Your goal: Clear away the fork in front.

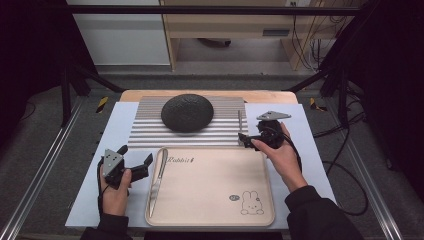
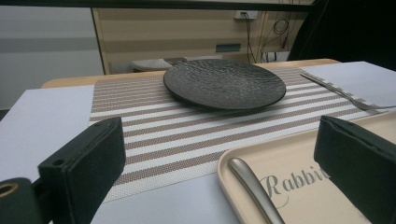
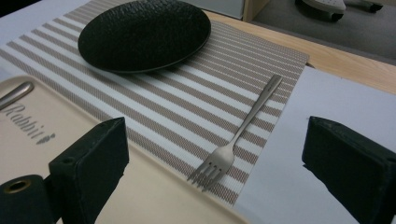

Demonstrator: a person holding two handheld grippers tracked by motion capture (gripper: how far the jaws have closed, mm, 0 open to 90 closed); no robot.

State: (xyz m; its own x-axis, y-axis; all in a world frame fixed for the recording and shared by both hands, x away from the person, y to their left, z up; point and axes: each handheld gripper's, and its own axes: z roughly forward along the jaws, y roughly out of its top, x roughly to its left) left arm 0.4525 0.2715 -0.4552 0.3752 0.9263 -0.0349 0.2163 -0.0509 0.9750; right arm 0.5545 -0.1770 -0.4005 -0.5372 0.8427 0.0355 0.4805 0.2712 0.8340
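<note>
Resting beside one beige tray [image 1: 215, 200], one slim silver fork [image 3: 238, 135] lies between the right gripper [image 3: 215, 163]'s parted jaws; the left gripper [image 1: 135, 160] gapes too.

Even overhead light, dark surroundings, soft focus, blurred near claws

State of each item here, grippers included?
Left gripper: open, empty, beside the tray.
Right gripper: open, empty, over the fork.
Fork: flat on the placemat's edge.
Knife: lying in the tray.
Plate: empty, on the placemat.
</note>
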